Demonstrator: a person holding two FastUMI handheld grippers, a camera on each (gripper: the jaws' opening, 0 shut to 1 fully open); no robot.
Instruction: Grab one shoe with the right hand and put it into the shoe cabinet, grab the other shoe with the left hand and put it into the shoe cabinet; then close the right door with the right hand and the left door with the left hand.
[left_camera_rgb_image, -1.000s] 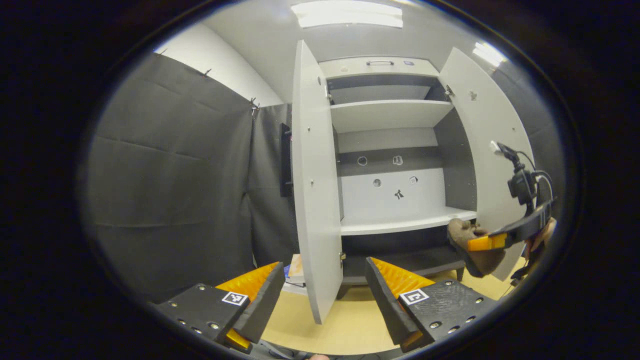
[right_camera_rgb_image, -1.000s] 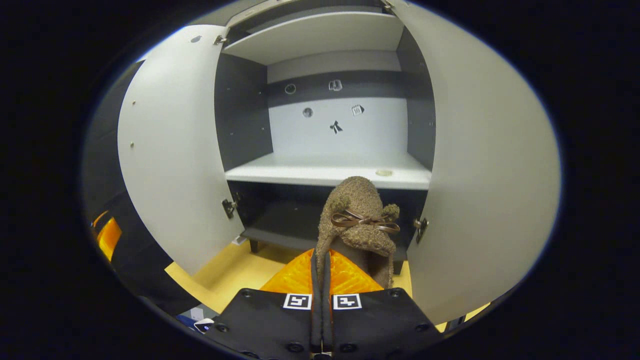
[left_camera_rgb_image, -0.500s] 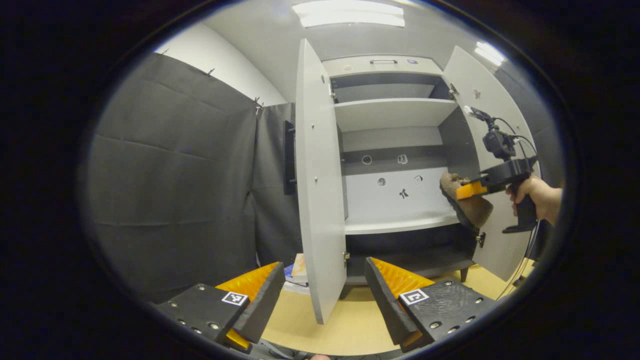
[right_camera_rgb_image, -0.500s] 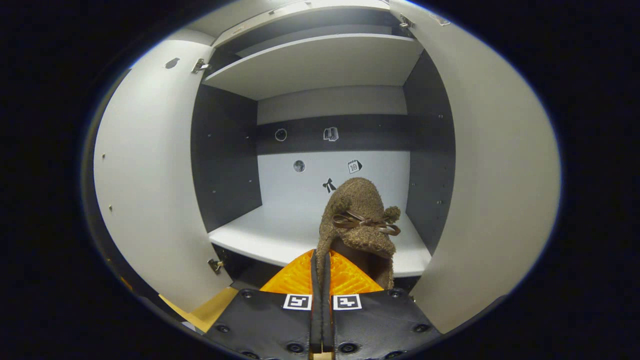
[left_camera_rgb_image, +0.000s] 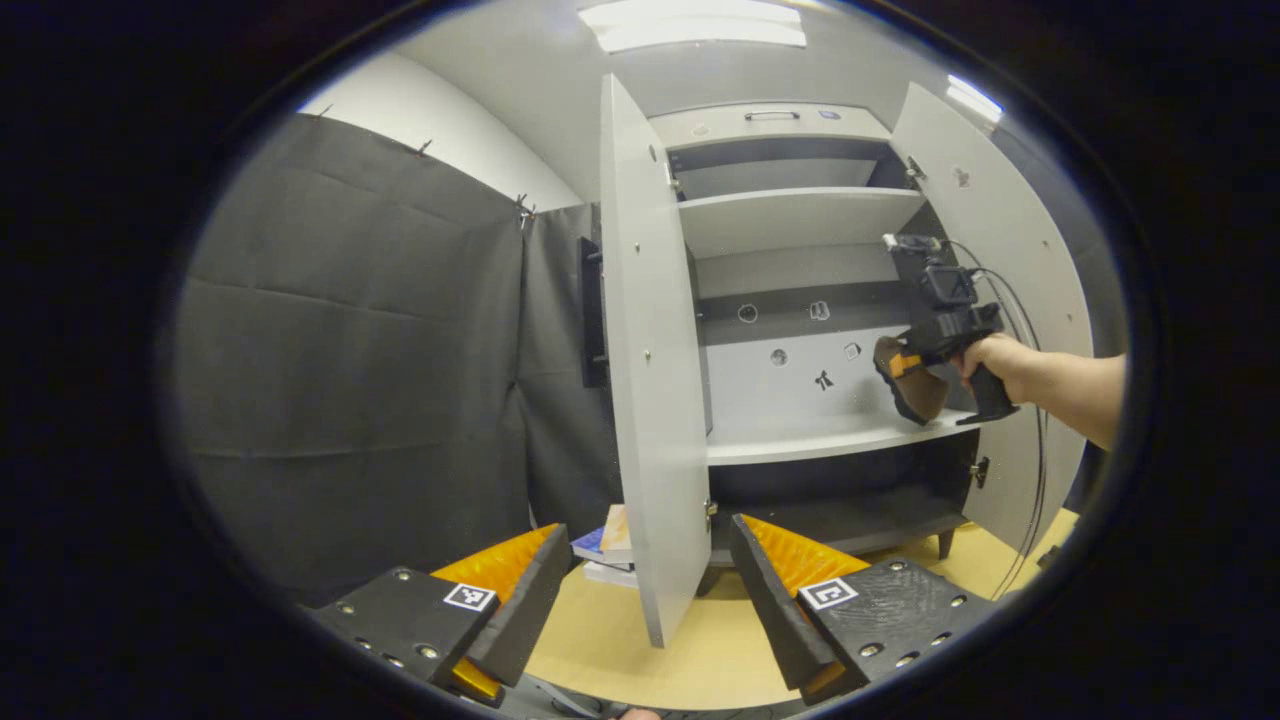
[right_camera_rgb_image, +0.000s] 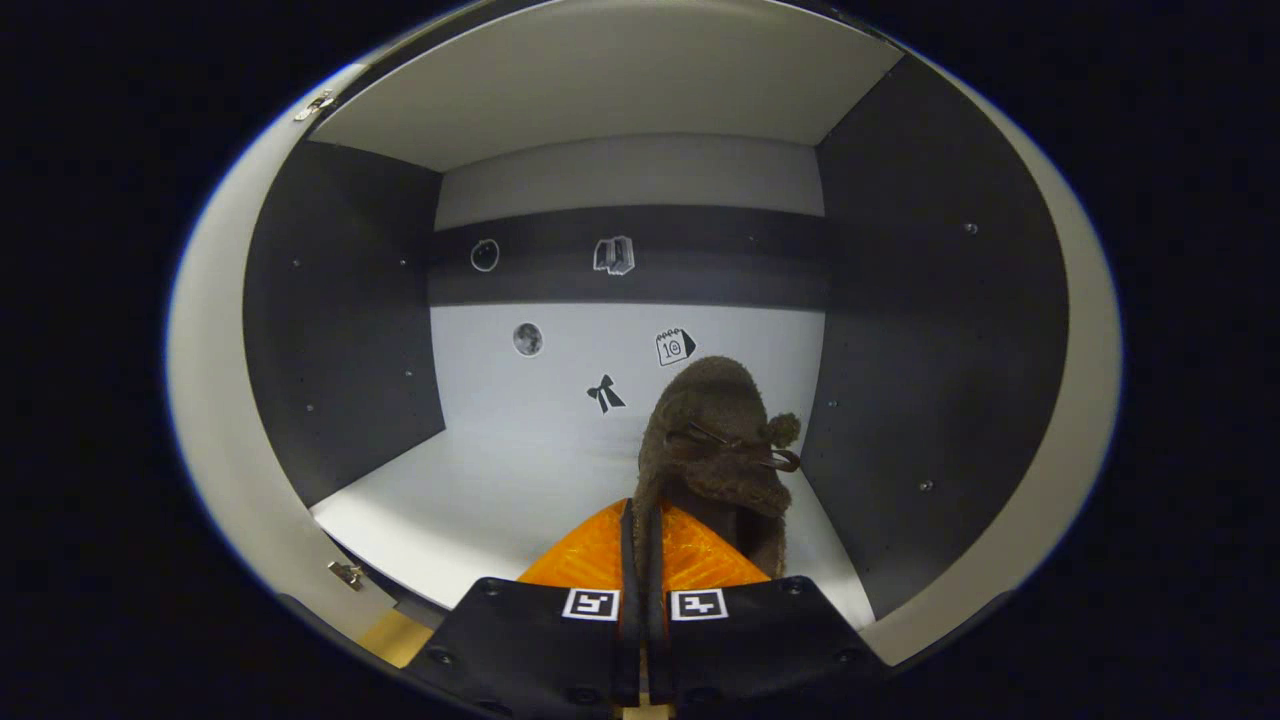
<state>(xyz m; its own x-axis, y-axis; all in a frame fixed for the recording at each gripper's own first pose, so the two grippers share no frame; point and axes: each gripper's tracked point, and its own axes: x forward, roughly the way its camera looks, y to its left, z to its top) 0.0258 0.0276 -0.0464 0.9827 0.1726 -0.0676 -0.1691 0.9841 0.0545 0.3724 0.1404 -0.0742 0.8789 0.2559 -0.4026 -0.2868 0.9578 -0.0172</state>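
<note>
Holding the fuzzy brown slipper-style shoe (right_camera_rgb_image: 722, 440) with its thin brown bow, the right gripper (right_camera_rgb_image: 640, 535) has its fingers pressed together on the shoe's edge, so it's pinched and hanging in the air inside the grey-and-white shoe cabinet (left_camera_rgb_image: 800, 225), above the white middle shelf (right_camera_rgb_image: 500, 490) near the dark right wall. From the left gripper view you can see the same shoe (left_camera_rgb_image: 905, 385) held up over that shelf by a hand (left_camera_rgb_image: 990, 360) on the right gripper's handle. Both white cabinet doors stand open, the left door (left_camera_rgb_image: 650, 400) and the right door (left_camera_rgb_image: 1010, 260). The left gripper (left_camera_rgb_image: 640, 580) sits low over the tan floor (left_camera_rgb_image: 700, 650), fingers spread wide with nothing between them.
</note>
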